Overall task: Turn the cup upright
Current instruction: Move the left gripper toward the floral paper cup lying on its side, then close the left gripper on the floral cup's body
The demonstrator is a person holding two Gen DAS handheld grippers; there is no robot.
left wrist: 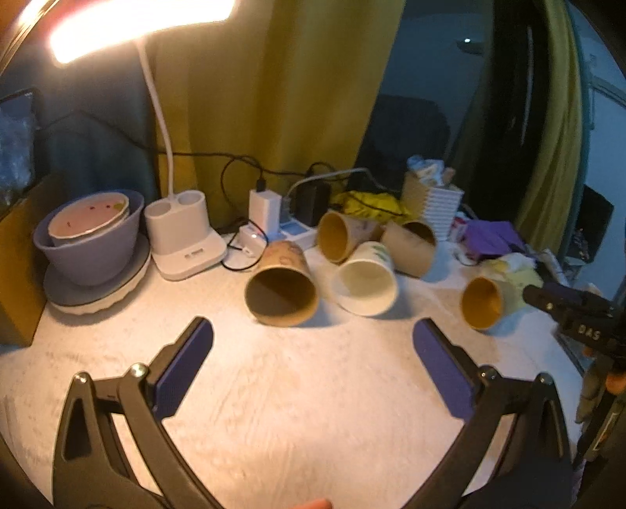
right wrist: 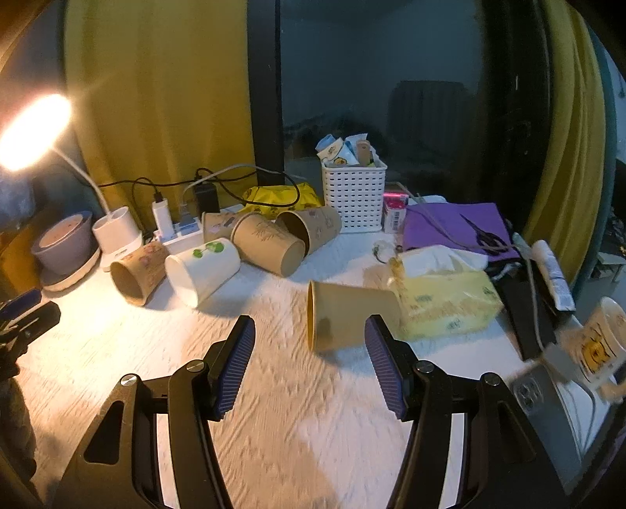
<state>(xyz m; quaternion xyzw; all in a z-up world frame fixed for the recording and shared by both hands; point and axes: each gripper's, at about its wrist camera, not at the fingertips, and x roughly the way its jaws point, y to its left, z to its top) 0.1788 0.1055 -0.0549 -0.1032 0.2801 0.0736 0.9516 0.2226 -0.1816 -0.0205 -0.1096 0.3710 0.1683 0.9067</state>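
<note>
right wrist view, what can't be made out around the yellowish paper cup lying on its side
- Yellowish paper cup: its base end sits behind the right gripper finger, so contact with the yellow tissue pack is unclear.
- Printed mug at the right edge: motion-blurred, design unreadable.
- White slotted basket: contents too small to identify.

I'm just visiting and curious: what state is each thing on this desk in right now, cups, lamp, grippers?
Yellow cup: on its side, mouth to the left, beside the tissue pack.
White cup: on its side.
Brown cups: all on their sides.
Desk lamp: switched on.
White basket: upright, stuffed with packets.
Left gripper: open, empty.
Right gripper: open, empty, near the yellow cup.
</note>
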